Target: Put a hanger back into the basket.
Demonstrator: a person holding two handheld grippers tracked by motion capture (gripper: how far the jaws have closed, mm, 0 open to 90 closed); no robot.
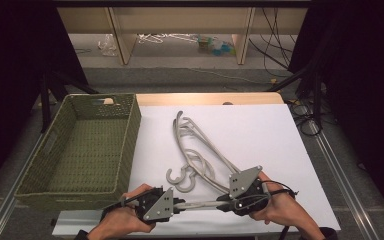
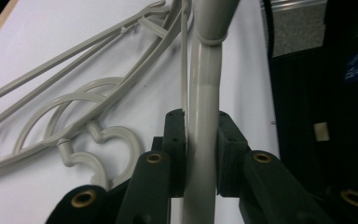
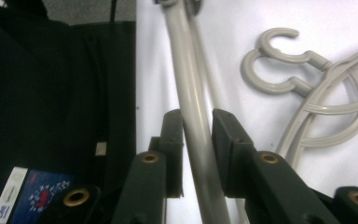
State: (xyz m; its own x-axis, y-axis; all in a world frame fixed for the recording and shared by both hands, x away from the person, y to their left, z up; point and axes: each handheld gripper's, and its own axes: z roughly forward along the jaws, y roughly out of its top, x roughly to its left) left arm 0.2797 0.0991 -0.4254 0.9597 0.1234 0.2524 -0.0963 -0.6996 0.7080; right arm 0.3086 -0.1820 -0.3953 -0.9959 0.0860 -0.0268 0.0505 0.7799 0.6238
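High view: two hangers (image 1: pixel 200 150), one basket (image 1: pixel 80 145)

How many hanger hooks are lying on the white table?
2: one hook at the left and the other hook right beside it, both just beyond the grippers. More could be hidden under the tangled hangers.

two bare hands are seen, each carrying a black gripper: left gripper (image 1: pixel 180 205) and right gripper (image 1: pixel 219 204). each is topped by a grey three-cornered plate studded with screws. brass-coloured rivets are set in the black jaws. a black cable is trailed from the right gripper toward 5 o'clock.
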